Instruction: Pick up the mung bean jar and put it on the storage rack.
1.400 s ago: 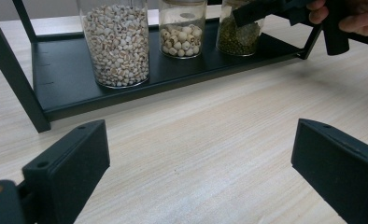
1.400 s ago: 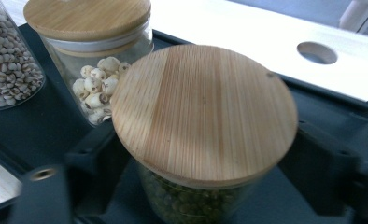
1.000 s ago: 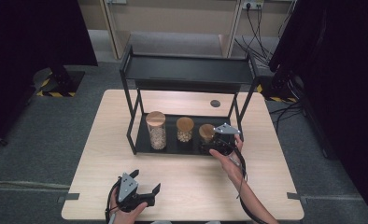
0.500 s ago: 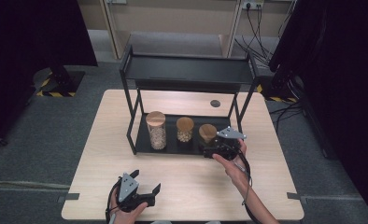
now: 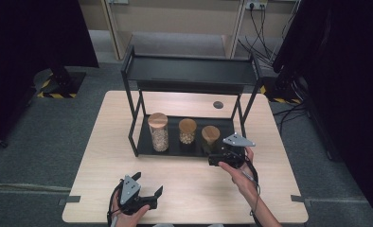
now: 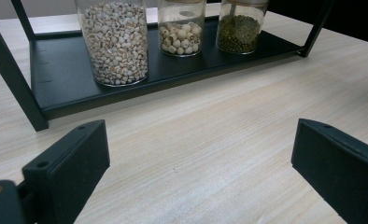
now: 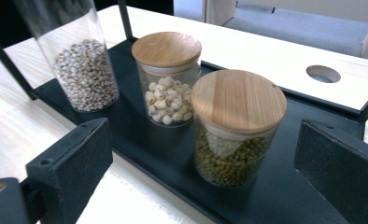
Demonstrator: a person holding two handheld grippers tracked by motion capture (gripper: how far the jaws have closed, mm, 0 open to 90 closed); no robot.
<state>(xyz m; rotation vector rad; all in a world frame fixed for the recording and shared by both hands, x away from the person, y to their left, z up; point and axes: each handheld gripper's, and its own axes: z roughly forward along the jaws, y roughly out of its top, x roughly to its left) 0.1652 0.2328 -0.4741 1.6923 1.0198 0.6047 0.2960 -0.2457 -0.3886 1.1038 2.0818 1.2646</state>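
Right hand-held gripper (image 7: 198,172) open (nothing held) facing green-bean jar (image 7: 236,130).

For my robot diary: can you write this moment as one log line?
right hand-held gripper: open, facing green-bean jar | left hand-held gripper: open over table | jars on rack tray

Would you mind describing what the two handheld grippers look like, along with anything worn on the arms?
Both the left gripper and the right gripper are black, each topped by a grey three-cornered plate. Their jaws are blocky matte-black slabs, and a screw hole marks the jaw at the left of each gripper view. A black cable trails from each. The forearms are bare, with no sleeves.
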